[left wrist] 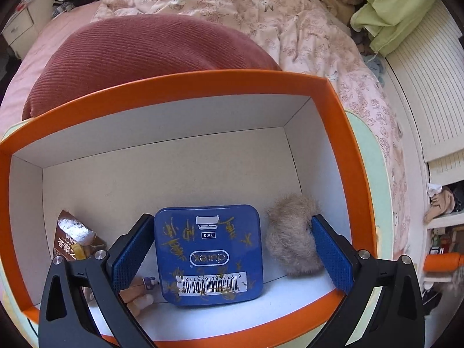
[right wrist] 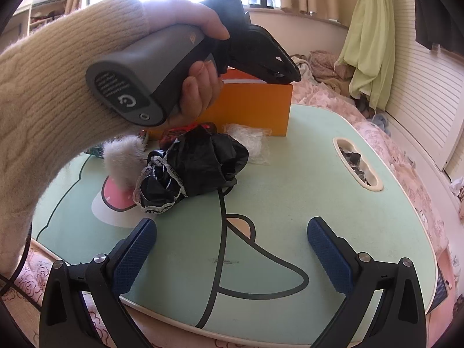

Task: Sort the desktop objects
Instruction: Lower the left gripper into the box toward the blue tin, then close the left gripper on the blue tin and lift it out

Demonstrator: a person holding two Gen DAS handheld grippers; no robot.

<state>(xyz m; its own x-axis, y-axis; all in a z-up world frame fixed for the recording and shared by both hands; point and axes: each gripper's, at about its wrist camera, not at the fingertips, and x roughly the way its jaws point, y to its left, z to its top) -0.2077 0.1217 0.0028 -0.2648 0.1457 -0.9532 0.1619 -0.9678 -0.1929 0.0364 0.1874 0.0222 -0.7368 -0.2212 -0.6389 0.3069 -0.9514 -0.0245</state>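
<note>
In the left wrist view an orange box (left wrist: 185, 85) with a white inside holds a blue tin (left wrist: 208, 253), a brown fur ball (left wrist: 291, 239), a brown snack packet (left wrist: 74, 237) and a small figurine (left wrist: 139, 294). My left gripper (left wrist: 232, 250) is open above the box, its jaws standing apart on either side of the tin. In the right wrist view my right gripper (right wrist: 232, 253) is open and empty over the green cartoon table (right wrist: 304, 174). A black lace-trimmed cloth (right wrist: 191, 168), a grey fur ball (right wrist: 123, 159) and a clear plastic bag (right wrist: 249, 140) lie before the orange box (right wrist: 252, 108).
A red cushion (left wrist: 139, 55) and a rumpled floral quilt (left wrist: 261, 8) lie beyond the box. The person's sleeved arm (right wrist: 43, 110) holds the left gripper over the box. The table has an oval handle slot (right wrist: 358, 163). Green cloth (right wrist: 374, 37) hangs at right.
</note>
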